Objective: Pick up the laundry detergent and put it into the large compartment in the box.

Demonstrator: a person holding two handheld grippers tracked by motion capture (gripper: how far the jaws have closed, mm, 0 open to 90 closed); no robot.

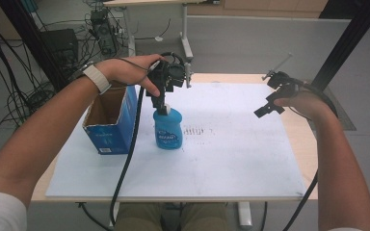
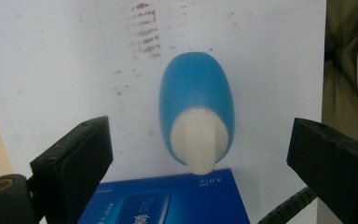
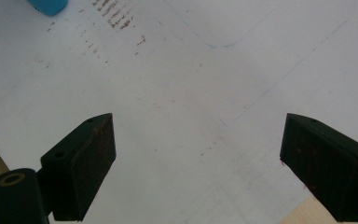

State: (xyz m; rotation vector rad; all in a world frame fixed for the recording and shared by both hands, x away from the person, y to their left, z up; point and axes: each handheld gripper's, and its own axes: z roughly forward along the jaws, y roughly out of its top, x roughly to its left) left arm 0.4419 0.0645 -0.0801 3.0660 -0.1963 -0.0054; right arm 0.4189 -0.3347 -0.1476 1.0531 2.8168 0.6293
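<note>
A blue bottle [image 1: 168,129] with a white cap [image 2: 199,142] stands upright on the white sheet [image 1: 231,159] that covers the table [image 1: 302,130], left of the middle. Just beside it on the left sits an open blue cardboard box [image 1: 112,120], its top flaps up. The left gripper [image 1: 160,98] hangs directly above the bottle, pointing down at the cap; in the left gripper view its jaws stand wide apart on either side of the cap, touching nothing. The right gripper [image 1: 269,107] is held above the right far part of the sheet, well apart from the bottle. In the right gripper view its jaws are spread wide over bare sheet marked with brownish smudges [image 3: 116,18]. A corner of the bottle shows at the top left there.
</note>
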